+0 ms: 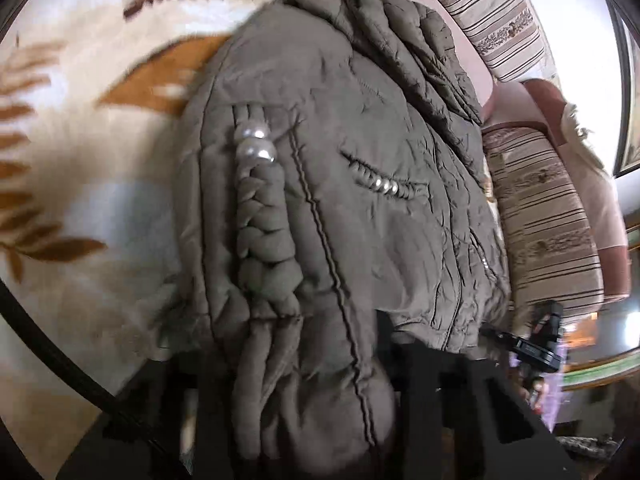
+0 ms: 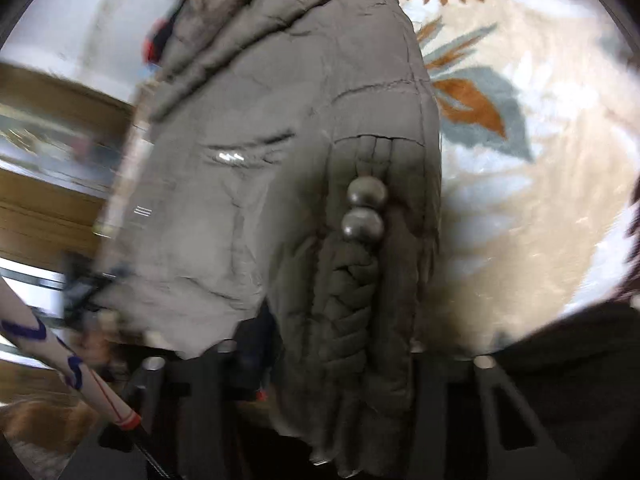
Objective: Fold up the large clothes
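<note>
A large olive-grey padded jacket [image 1: 344, 184] with braided trim and pearl beads hangs lifted above a patterned carpet. My left gripper [image 1: 304, 392] is shut on one bunched edge of the jacket, by the braid. My right gripper [image 2: 344, 392] is shut on the other edge of the jacket [image 2: 280, 152], also by a braid with two beads. The fingertips of both are buried in the fabric. The right gripper also shows in the left wrist view [image 1: 540, 344], beyond the jacket's far edge.
A cream carpet [image 1: 80, 168] with brown and grey leaf shapes lies below; it also shows in the right wrist view [image 2: 520, 184]. A striped sofa [image 1: 548, 224] stands to the right in the left wrist view. Wooden furniture [image 2: 48, 184] is at the left of the right wrist view.
</note>
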Available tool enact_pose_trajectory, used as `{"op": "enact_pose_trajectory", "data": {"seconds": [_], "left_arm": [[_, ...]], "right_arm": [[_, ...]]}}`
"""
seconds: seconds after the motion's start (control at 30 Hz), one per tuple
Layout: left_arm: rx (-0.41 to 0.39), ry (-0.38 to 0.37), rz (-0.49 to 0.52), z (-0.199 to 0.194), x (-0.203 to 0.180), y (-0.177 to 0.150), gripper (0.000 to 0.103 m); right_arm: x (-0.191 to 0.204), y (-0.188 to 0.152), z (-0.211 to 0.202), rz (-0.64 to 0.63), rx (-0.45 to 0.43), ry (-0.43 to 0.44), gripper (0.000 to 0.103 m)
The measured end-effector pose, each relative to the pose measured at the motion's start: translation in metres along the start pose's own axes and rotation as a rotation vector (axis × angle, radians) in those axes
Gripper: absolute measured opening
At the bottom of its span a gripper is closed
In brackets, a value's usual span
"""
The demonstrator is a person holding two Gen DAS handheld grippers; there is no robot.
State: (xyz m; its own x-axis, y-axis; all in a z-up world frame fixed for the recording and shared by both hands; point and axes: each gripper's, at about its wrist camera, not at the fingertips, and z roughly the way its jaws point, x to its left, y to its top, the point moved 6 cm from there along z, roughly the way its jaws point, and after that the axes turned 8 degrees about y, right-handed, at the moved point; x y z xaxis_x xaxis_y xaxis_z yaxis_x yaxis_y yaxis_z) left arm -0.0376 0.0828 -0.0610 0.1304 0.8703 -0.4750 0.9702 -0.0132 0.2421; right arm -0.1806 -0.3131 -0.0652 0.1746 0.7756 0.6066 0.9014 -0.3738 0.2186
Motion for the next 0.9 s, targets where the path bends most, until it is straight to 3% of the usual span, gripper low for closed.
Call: {"op": "enact_pose_trajectory", "data": {"seconds": [0.07, 0.13, 0.27, 0.4, 0.57, 0.67, 0.9], "left_arm": [[-0.038, 0.012, 0.014, -0.015, -0.007, 0.005, 0.020], [-0.083, 0.020, 0.038, -0.032, -0.016, 0.011, 0.018], [-0.159, 0.016, 0.070, -0.062, -0.034, 0.027, 0.017], [-0.226, -0.007, 0.092, -0.086, -0.054, 0.055, 0.017], [-0.278, -0.009, 0.123, -0.102, -0.087, 0.104, 0.017], [-0.315, 0.036, 0.149, -0.108, -0.107, 0.147, 0.017], [-0.312, 0.144, 0.123, -0.082, -0.126, 0.255, 0.018]], "right_arm": [[0.016, 0.004, -0.011, -0.063, -0.020, -0.041, 0.026], [0.034, 0.014, -0.032, -0.087, -0.078, 0.009, 0.022], [0.053, 0.041, -0.070, -0.093, -0.187, 0.118, 0.020], [0.073, 0.076, -0.088, -0.103, -0.248, 0.172, 0.019], [0.094, 0.134, -0.105, -0.101, -0.337, 0.194, 0.019], [0.098, 0.176, -0.112, -0.074, -0.390, 0.218, 0.019], [0.091, 0.289, -0.101, 0.010, -0.450, 0.242, 0.019]]}}
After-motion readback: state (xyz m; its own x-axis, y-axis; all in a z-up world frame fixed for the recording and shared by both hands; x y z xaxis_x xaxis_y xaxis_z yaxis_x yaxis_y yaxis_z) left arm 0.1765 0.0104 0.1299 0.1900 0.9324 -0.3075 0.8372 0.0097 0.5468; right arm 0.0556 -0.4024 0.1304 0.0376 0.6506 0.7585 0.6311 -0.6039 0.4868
